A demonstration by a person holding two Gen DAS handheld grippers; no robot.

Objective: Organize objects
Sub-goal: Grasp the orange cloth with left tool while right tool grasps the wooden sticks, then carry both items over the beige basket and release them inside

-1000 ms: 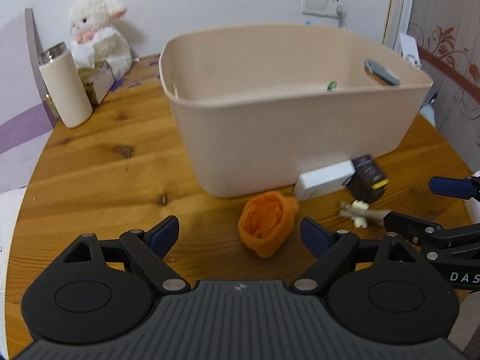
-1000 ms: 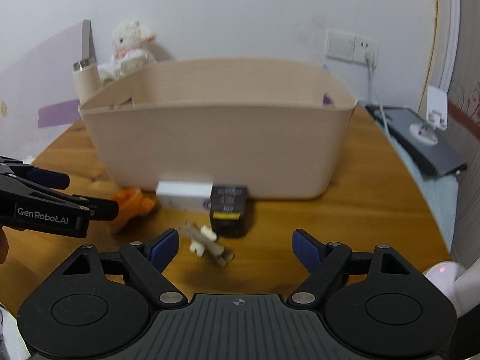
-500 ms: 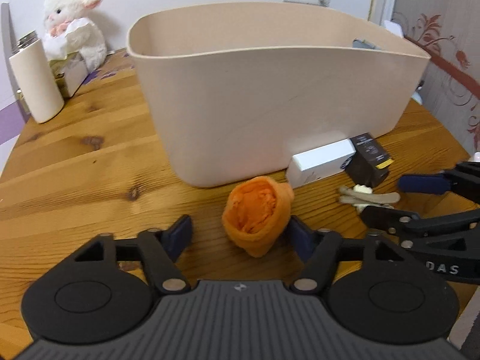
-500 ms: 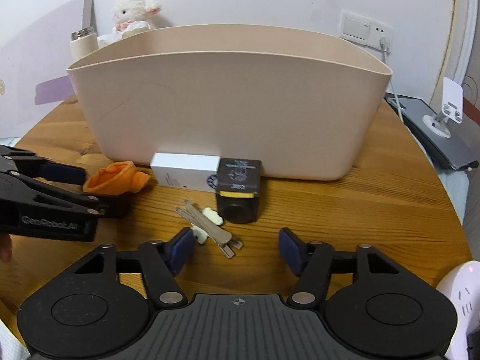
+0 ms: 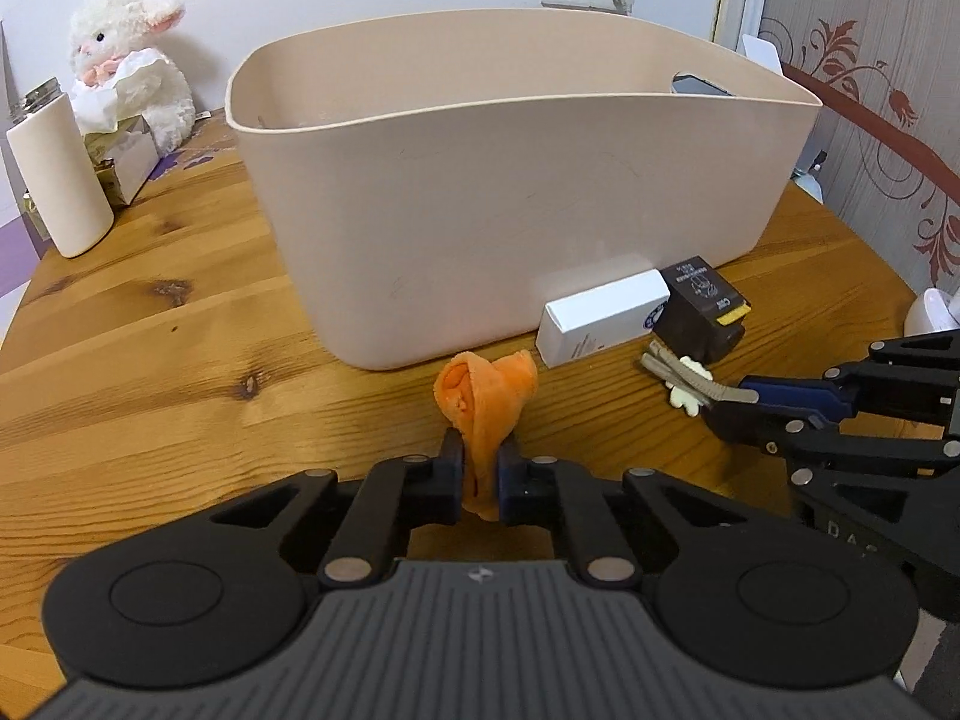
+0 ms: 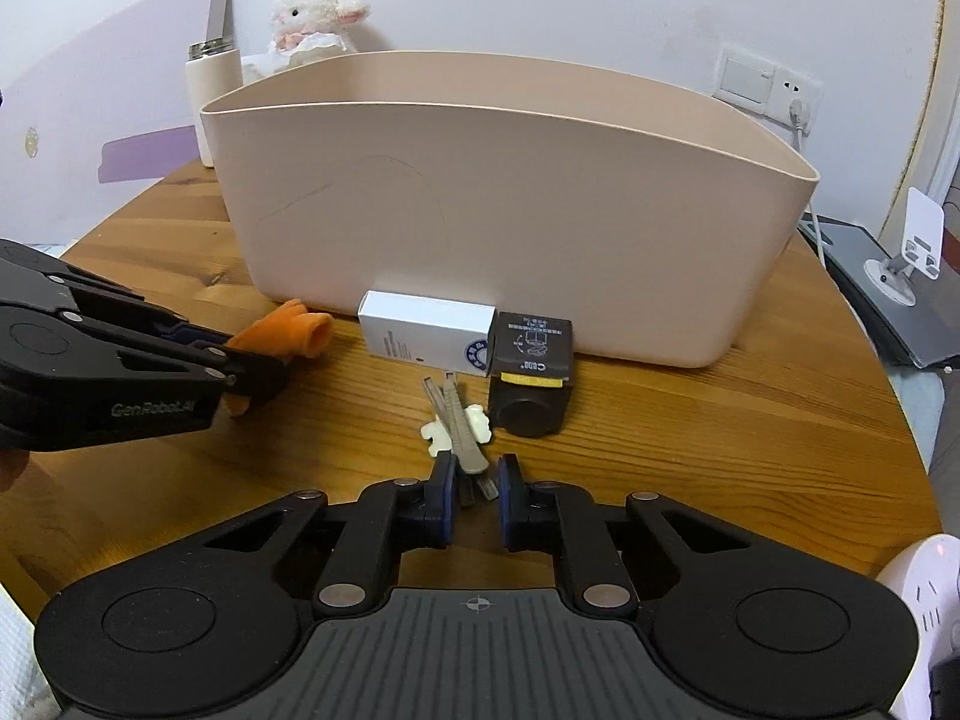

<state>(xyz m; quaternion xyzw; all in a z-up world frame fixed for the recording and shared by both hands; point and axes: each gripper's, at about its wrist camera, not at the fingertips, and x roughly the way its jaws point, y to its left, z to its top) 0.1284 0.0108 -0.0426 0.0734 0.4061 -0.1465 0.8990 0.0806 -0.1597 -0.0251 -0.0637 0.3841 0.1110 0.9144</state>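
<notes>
We take the beige bin (image 5: 516, 192) on the wooden table (image 5: 150, 360) as our landmark. From the left wrist view we look over the bin's rim to a handle cut-out in its far end wall, which the right wrist view does not give us; the bin's floor is hidden in both. Only the right wrist view shows a grey device with a white stand (image 6: 900, 276) beyond the bin's right end, and a white power strip (image 6: 918, 600) at the lower right edge, cut off by the frame.

In front of the bin's near wall, the left gripper (image 5: 480, 468) is clamped on the orange cloth (image 5: 486, 396), which bunches up between its pads; the cloth's lower end is squeezed out of sight. To the right of it, a white box (image 5: 600, 318) and a black box (image 5: 702, 306) lie side by side against the bin's base.

Just in front of those boxes, the right gripper (image 6: 474, 480) has its jaws drawn close around the near end of a grey clip (image 6: 459, 426) that lies over a small cream piece (image 6: 480, 423). A narrow gap shows beside the right pad, so we cannot tell how firmly it is pinched. What the cream piece is, we cannot make out.

Left of the bin stand a cream bottle (image 5: 57, 180) and a white plush lamb (image 5: 132, 60).
</notes>
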